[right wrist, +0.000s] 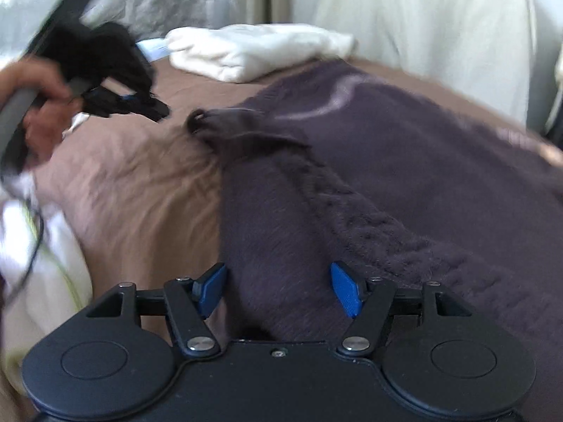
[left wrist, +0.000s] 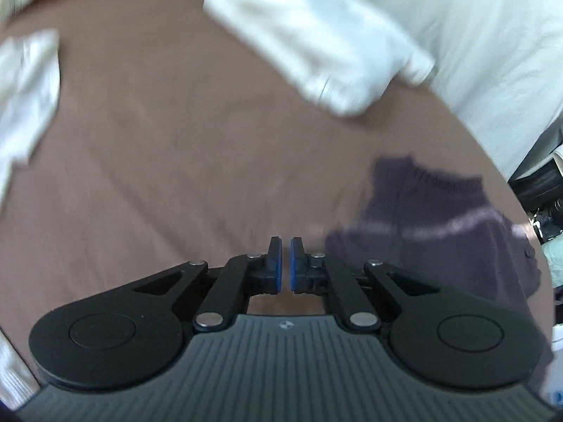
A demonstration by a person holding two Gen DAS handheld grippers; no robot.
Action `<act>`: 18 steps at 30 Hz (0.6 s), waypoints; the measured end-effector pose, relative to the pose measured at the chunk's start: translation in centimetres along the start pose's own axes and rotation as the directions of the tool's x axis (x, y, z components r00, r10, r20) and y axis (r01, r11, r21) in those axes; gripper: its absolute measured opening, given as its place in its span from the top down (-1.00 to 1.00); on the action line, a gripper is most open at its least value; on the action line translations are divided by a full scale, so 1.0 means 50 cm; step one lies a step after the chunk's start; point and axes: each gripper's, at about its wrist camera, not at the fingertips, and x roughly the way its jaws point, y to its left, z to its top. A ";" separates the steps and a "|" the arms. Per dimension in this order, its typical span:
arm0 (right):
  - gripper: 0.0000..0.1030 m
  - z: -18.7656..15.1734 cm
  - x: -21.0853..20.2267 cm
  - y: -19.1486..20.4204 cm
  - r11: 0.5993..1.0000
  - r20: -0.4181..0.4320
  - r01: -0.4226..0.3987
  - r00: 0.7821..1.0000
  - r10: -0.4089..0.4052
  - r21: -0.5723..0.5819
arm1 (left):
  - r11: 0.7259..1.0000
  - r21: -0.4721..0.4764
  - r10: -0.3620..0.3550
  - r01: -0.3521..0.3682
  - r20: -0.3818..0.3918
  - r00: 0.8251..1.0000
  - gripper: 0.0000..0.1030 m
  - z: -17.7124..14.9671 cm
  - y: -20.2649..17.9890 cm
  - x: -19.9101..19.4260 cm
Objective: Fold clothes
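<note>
A: What's the biggest thing here?

B: The brown bedsheet [left wrist: 169,147], spread across nearly the whole surface in both views. Pale bedding [left wrist: 485,45] is bunched along its far right side.

A: And the clothes?

B: The dark purple knit sweater [right wrist: 404,183] is the main one. In the right wrist view it lies spread over the right half of the sheet, running from near the camera to the far side, with a cable-knit ridge down its length and a pale curved line near its far end. A bunched fold [right wrist: 225,123] sticks out at its left edge. In the left wrist view it sits at the near right.

A: Anything already folded?

B: A folded white garment [right wrist: 253,51] rests on the far part of the sheet, just beyond the sweater. Another crumpled white cloth [left wrist: 28,88] lies at the far left in the left wrist view; blur hides what it is.

A: The tongs?

B: The right gripper [right wrist: 278,290] stands wide apart over the near edge of the sweater, blue pads clear of the knit, pinching nothing. The left gripper [left wrist: 285,263] is closed, pads almost together, with nothing between them, above bare sheet just left of the sweater. The right view shows it at the far left, with a hand [right wrist: 38,112] on its grey handle.
</note>
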 end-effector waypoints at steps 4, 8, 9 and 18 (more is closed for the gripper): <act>-0.40 0.013 -0.020 0.000 1.000 -0.014 -0.023 1.000 0.023 0.006 | 0.992 -0.042 -0.124 0.119 -0.147 0.981 0.89 0.014 -0.015 0.046; -0.38 0.028 -0.050 -0.007 0.998 0.036 -0.054 0.998 0.054 0.017 | 0.992 -0.026 -0.125 0.122 -0.182 0.975 0.81 0.017 -0.029 0.065; -0.38 0.024 -0.052 -0.003 0.999 0.042 -0.052 0.998 0.051 0.013 | 0.993 -0.032 -0.115 0.111 -0.178 0.977 0.81 0.016 -0.030 0.069; -0.38 -0.007 -0.037 0.020 1.000 0.044 -0.029 0.999 0.029 -0.005 | 0.931 -0.269 -0.279 0.248 -0.085 0.957 0.41 0.012 0.049 0.042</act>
